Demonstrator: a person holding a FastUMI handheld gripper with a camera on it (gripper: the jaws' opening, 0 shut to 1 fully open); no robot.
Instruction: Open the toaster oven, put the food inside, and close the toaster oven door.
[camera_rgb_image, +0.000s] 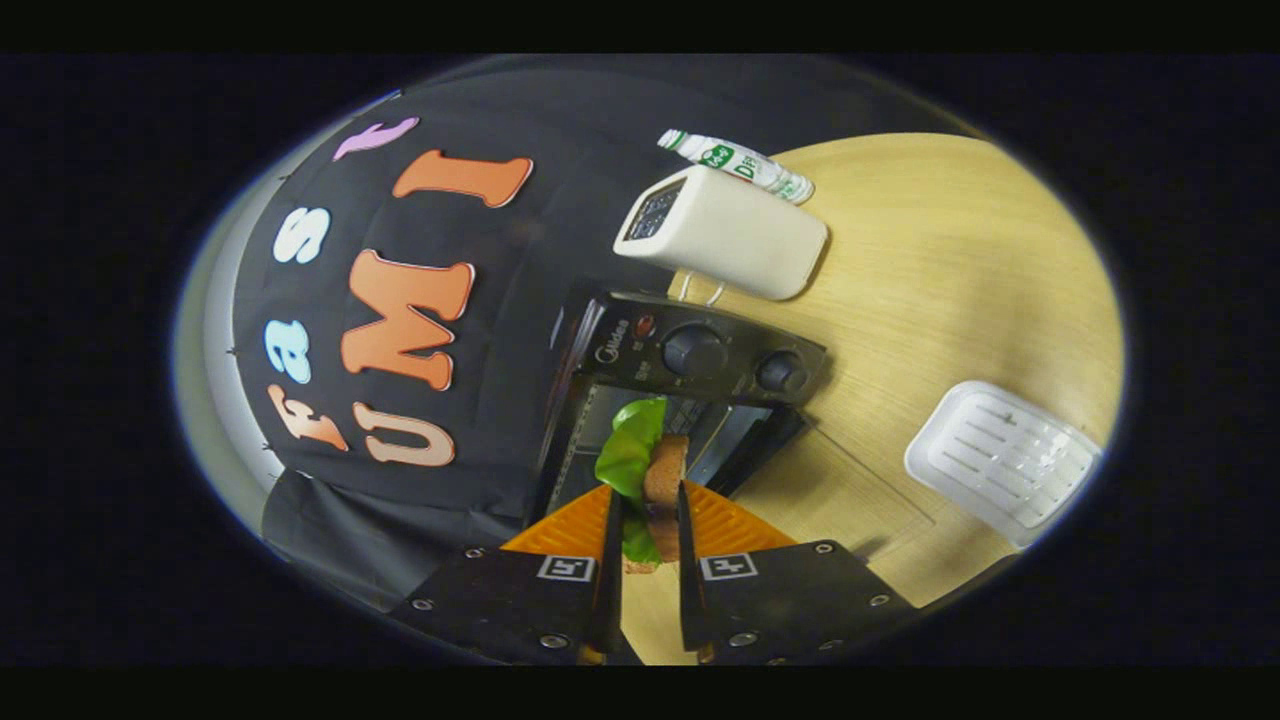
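Pinched between my gripper's (648, 520) fingers, the sandwich (655, 480) is hanging just before the open toaster oven (690, 370), so I am aiming level and centred, clearing the door frame.

— We see the toaster oven (690, 400) door open, mouth clear just ahead of the gripper (650, 515)?
— Yes. Sandwich (655, 475) pinched betw. fingers. White box (725, 232), bottle (740, 160) crowd the far side; tray (1000, 460) well apart.

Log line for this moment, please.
gripper: shut on sandwich | toaster oven: door open | sandwich just before opening | next: insert
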